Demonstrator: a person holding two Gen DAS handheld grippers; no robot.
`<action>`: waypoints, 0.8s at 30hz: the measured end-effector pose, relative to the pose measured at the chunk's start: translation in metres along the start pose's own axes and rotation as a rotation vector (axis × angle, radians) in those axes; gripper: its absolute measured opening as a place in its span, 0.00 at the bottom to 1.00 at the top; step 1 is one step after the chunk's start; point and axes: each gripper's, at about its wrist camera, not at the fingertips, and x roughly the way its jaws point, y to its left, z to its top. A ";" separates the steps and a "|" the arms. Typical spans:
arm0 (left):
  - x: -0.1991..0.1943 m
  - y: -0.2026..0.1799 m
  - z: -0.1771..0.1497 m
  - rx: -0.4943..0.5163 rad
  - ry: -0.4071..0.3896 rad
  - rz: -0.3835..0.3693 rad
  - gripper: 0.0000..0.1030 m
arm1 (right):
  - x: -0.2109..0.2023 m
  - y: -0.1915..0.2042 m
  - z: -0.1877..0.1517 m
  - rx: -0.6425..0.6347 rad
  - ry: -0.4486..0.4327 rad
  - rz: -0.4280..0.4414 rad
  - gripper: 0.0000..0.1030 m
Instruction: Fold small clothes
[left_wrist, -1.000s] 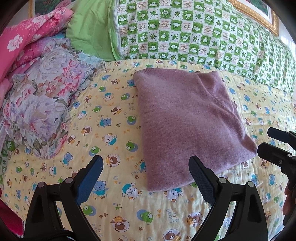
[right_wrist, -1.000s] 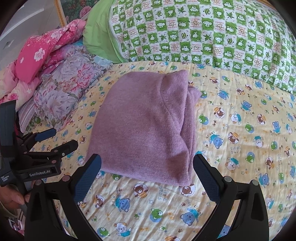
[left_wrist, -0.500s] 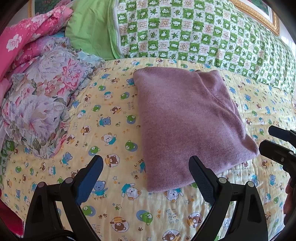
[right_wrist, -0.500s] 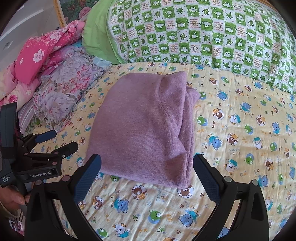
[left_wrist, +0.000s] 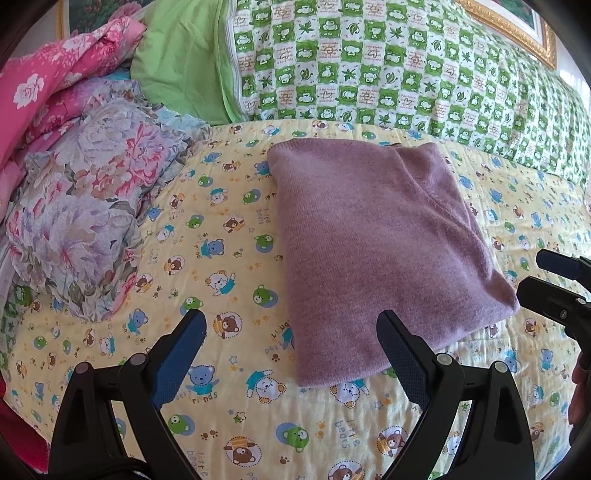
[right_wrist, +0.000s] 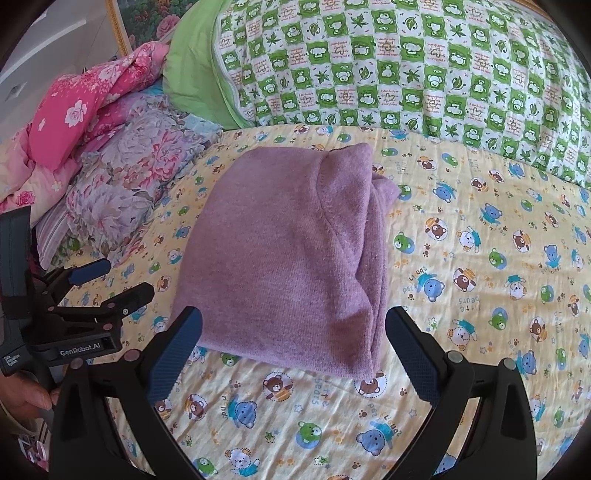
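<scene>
A purple knitted garment (left_wrist: 373, 240) lies folded into a rough rectangle on the yellow bear-print bedsheet (left_wrist: 221, 258); it also shows in the right wrist view (right_wrist: 291, 251), with layered folds along its right edge. My left gripper (left_wrist: 291, 343) is open and empty, hovering just short of the garment's near left corner. My right gripper (right_wrist: 293, 345) is open and empty, straddling the garment's near edge from above. The right gripper also shows at the right edge of the left wrist view (left_wrist: 554, 284); the left gripper shows at the left of the right wrist view (right_wrist: 107, 280).
A green-and-white checked pillow (left_wrist: 388, 70) lies along the back. A floral cushion (left_wrist: 85, 221) and pink floral bedding (left_wrist: 48, 85) are piled on the left. A gold picture frame (left_wrist: 517, 29) stands behind the pillow. Bare sheet extends to the right (right_wrist: 498, 258).
Both grippers have edged slightly closer to the garment, which sits a little lower in the right wrist view. The garment itself has not moved and both grippers stay open.
</scene>
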 end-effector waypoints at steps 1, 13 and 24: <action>-0.001 0.000 0.000 0.003 -0.003 0.001 0.91 | 0.000 0.000 0.000 -0.001 0.001 0.000 0.96; 0.000 -0.002 0.001 0.013 -0.001 -0.004 0.91 | 0.002 -0.003 0.001 0.012 0.008 0.002 0.96; 0.000 0.000 0.002 0.002 0.014 -0.003 0.91 | 0.002 -0.003 0.002 0.015 0.004 0.002 0.96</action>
